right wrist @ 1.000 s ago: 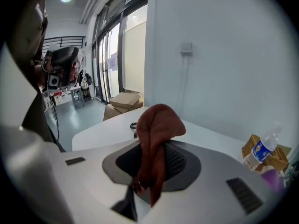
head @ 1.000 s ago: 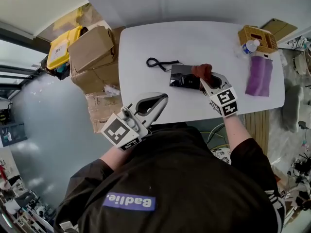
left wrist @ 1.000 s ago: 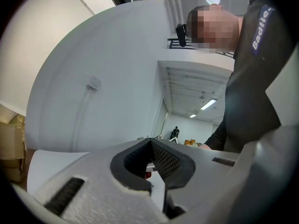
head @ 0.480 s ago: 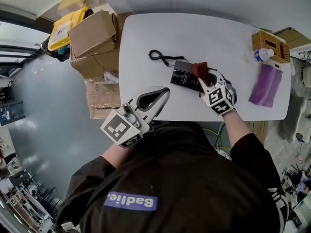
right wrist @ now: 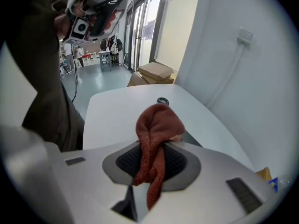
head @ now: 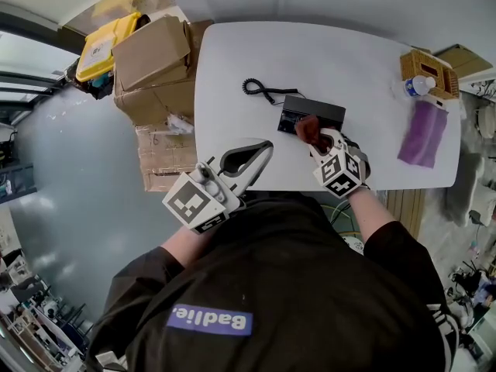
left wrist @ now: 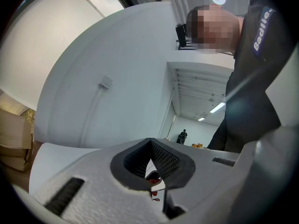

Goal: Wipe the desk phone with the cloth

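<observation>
Left side: the stacked brown cardboard boxes (head: 151, 60) are sitting off the round white table (head: 232, 68), not involved.

The left gripper (head: 266, 147) is hovering at the table's near edge, well apart from the phone. Its jaws are closed on nothing; the left gripper view is looking at the wall, not the work. Judging by that, it's just idling out of the wiping path.

The black coiled handset cord (head: 260, 90) is trailing left from the flat black desk phone (head: 314, 111), which is lying mid-table, slightly right of centre.

The right gripper (head: 319, 140) is clamping the rust-red knitted cloth (right wrist: 158, 125), the bunched end sticking out past the tips so fabric, not plastic, meets the phone. The bunch is sitting over the phone's near edge; actual contact is hard to confirm. Likely mid-wipe.

Far right: a purple cloth (head: 422, 134) and a woven basket (head: 426, 62) are lying clear of the action.
</observation>
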`<state>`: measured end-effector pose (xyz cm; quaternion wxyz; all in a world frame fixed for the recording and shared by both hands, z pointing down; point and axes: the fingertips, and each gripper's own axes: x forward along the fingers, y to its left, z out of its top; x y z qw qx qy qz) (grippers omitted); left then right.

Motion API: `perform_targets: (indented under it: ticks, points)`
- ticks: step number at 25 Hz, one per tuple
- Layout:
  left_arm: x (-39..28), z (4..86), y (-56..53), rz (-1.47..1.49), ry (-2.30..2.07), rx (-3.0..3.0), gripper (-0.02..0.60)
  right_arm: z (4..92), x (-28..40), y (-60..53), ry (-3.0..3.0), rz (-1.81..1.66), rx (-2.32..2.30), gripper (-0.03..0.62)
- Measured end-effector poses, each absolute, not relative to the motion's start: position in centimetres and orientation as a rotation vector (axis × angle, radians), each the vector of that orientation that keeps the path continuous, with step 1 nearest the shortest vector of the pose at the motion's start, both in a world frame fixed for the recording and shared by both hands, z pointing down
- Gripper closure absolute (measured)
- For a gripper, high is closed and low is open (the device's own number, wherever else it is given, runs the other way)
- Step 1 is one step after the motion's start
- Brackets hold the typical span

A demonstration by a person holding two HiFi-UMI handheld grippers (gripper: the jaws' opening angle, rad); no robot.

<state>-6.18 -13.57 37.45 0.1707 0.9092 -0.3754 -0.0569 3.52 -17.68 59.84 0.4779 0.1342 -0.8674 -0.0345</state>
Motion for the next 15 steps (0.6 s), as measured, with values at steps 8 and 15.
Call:
perform_targets:
  ticks: [8, 15]
  points:
    - [-8.9, 37.4, -13.4, -0.163, -1.134, 2.557, 0.572, 60.8, 1.6, -19.6, -2.071, -0.079, 0.294, 0.505]
    - [-11.3, 38.2, -13.9, -0.176, -1.227, 2.504, 0.572, 61.6, 0.1, -23.9, -2.029, -0.102, 0.266, 0.505]
